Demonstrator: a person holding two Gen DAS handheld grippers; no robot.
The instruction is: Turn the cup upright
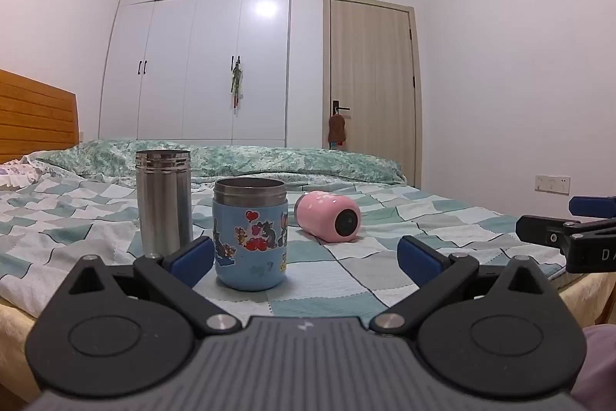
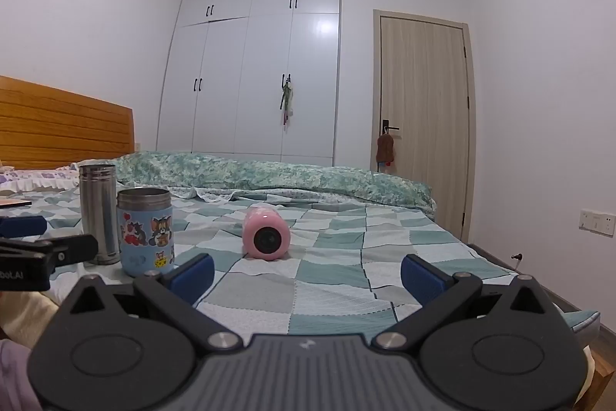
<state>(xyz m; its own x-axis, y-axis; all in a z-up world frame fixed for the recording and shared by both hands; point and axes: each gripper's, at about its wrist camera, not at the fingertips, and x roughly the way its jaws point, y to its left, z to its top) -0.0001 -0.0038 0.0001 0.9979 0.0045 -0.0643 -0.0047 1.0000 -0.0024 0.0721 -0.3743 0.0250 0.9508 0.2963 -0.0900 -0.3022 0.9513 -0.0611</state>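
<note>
A pink cup (image 1: 328, 217) lies on its side on the checked bedsheet, its base toward me; it also shows in the right wrist view (image 2: 266, 232). A blue cartoon cup (image 1: 250, 234) stands upright, and shows in the right wrist view (image 2: 145, 232). A steel cup (image 1: 164, 202) stands upright behind it, also in the right wrist view (image 2: 98, 213). My left gripper (image 1: 306, 262) is open and empty, its left pad beside the blue cup. My right gripper (image 2: 308, 270) is open and empty, short of the pink cup.
The bed (image 2: 331, 280) carries a green quilt (image 2: 269, 176) rolled along its far side. A wooden headboard (image 2: 57, 126) stands at the left. A white wardrobe (image 2: 254, 64) and a door (image 2: 423, 122) are behind. The right gripper shows at the right of the left wrist view (image 1: 569, 234).
</note>
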